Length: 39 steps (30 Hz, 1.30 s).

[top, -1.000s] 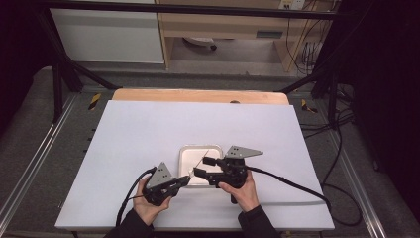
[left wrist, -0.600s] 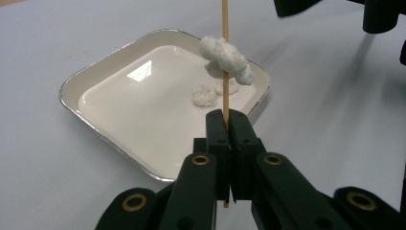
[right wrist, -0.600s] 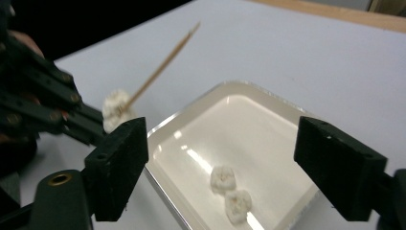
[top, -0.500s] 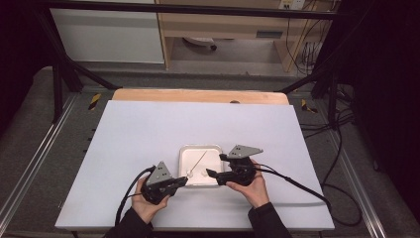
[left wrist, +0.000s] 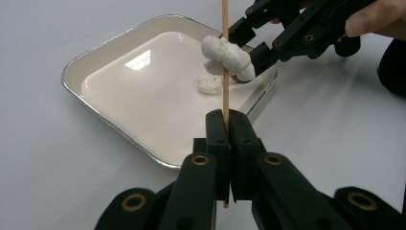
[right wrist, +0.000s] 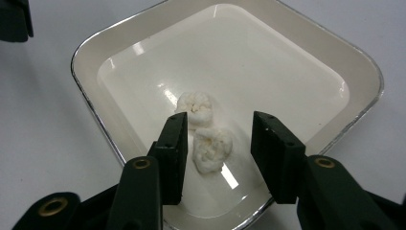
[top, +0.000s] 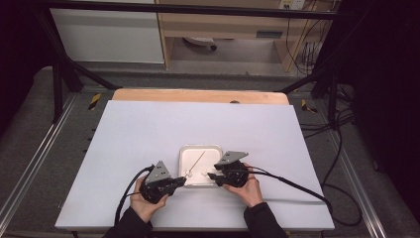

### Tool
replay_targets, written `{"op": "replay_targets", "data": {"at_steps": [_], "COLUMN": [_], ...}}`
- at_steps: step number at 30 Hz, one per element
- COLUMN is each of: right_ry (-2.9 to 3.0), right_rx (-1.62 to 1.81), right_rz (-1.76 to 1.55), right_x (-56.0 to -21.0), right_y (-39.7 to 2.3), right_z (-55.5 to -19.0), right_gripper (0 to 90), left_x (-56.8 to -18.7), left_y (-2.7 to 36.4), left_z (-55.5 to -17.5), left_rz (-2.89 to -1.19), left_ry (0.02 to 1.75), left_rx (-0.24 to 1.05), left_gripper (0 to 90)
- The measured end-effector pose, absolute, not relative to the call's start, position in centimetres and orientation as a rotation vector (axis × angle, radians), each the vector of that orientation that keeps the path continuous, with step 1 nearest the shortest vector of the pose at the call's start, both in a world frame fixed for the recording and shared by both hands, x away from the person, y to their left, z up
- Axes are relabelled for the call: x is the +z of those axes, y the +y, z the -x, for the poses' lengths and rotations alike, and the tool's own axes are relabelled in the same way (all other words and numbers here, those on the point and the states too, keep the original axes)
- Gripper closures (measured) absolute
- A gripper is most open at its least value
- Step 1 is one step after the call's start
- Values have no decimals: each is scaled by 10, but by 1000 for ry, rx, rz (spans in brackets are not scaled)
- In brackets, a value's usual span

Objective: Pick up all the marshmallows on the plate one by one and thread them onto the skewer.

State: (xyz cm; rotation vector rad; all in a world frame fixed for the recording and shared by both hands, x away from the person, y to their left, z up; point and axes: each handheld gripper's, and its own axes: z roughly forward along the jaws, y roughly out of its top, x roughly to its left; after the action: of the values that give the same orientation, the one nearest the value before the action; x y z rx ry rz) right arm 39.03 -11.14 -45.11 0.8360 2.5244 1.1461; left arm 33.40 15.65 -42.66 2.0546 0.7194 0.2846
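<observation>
My left gripper [left wrist: 229, 115] is shut on a thin wooden skewer [left wrist: 224, 86] that rises over a shallow white tray [left wrist: 91, 67]. A white puffy lump [left wrist: 221, 51] sits threaded on the skewer. In the high view the left gripper [top: 182, 180] is at the tray's near left corner and the right gripper [top: 212, 176] at its near right. Two more white lumps lie on the tray's floor [right wrist: 195, 106] [right wrist: 212, 149]. My right gripper [right wrist: 219, 117] has just been closing; its jaws stand either side of the nearer lump with a gap left, not pressing it.
The tray [top: 184, 154] lies on a white table sheet [top: 148, 134] with a wooden board edge [top: 198, 95] at the far side. Cables trail from both grippers toward the table's front and right. Dark frame rails run along both sides.
The right gripper has sunk toward the tray and its jaws have narrowed around a lump. The left gripper and the skewer have stayed put.
</observation>
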Motion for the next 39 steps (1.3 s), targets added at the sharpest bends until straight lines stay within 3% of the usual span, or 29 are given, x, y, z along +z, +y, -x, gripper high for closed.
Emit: {"op": "replay_targets", "data": {"at_steps": [7, 13, 22, 39], "right_ry": [2528, 2520, 2493, 2312], "right_rx": [1145, 1181, 1265, 1701], "right_rz": [-810, -866, -912, -956], "right_x": [-454, -455, -443, -388], "right_y": [-111, -113, -122, -155], "right_z": [-390, -391, -390, -380], "right_gripper": [697, 729, 740, 731], "left_x": [-427, -427, -426, -424], "left_y": [156, 156, 157, 154], "left_z": [-334, -334, -333, -328], "left_rz": [-2062, -2062, -2057, -2050], "left_ry": [718, 714, 709, 669], "left_rx": [281, 279, 283, 285], "left_gripper": [885, 885, 885, 884]}}
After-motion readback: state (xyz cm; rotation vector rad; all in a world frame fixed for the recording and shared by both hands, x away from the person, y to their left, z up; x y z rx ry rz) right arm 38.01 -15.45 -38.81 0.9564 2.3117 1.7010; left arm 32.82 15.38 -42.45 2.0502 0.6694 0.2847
